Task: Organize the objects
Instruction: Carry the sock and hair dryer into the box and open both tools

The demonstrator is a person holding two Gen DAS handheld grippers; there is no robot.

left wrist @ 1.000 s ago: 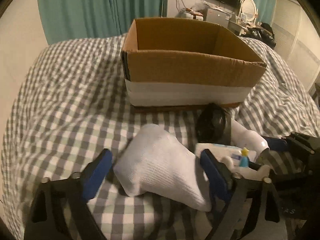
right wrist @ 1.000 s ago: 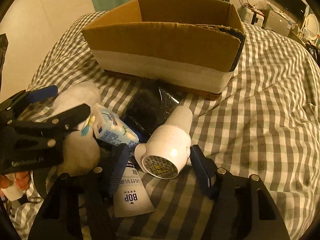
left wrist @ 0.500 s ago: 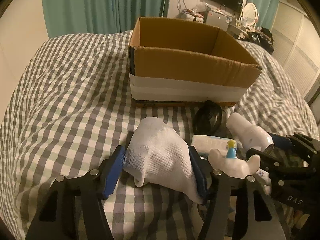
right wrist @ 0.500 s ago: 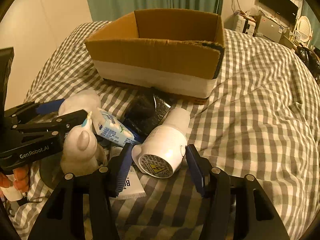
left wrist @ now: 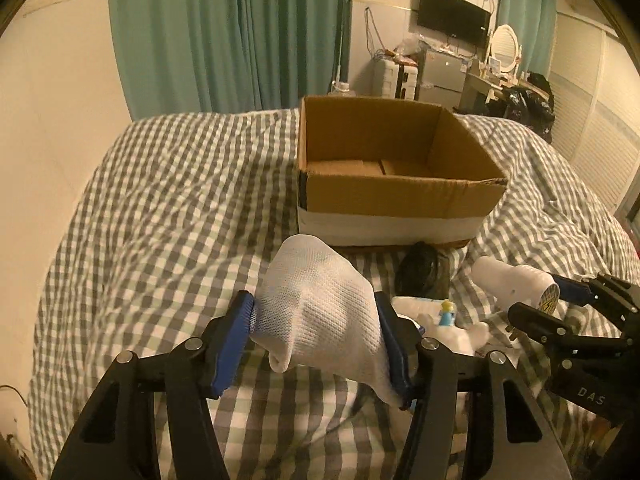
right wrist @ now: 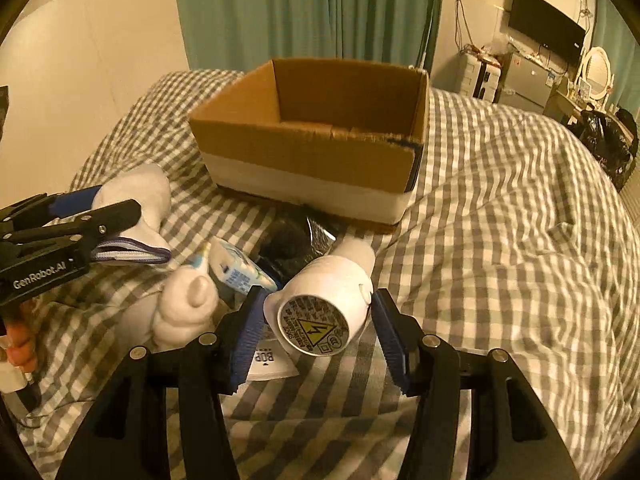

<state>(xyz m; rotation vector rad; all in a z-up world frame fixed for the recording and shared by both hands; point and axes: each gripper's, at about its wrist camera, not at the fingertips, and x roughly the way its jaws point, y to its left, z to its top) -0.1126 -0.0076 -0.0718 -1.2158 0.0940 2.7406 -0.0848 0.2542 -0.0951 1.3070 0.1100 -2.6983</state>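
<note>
My left gripper (left wrist: 316, 332) is shut on a white sock (left wrist: 320, 304) and holds it above the checked bed; the sock also shows in the right wrist view (right wrist: 132, 208). My right gripper (right wrist: 320, 324) is shut on a white cylindrical device (right wrist: 326, 300) with a warning label on its end, lifted off the bed; it also shows in the left wrist view (left wrist: 516, 286). An open cardboard box (left wrist: 392, 176) stands ahead of both, its floor bare (right wrist: 320, 136).
On the bed between the grippers lie a white plush toy (right wrist: 184, 308), a small blue-and-white packet (right wrist: 236, 272), a black pouch (right wrist: 292, 240) and a white BOP tube (right wrist: 268, 362). Checked bedding (right wrist: 500, 240) spreads to the right. Furniture stands at the back right.
Both grippers closed on their objects and rose: the left lifted the sock, the right lifted the white device. The box interior has come into view.
</note>
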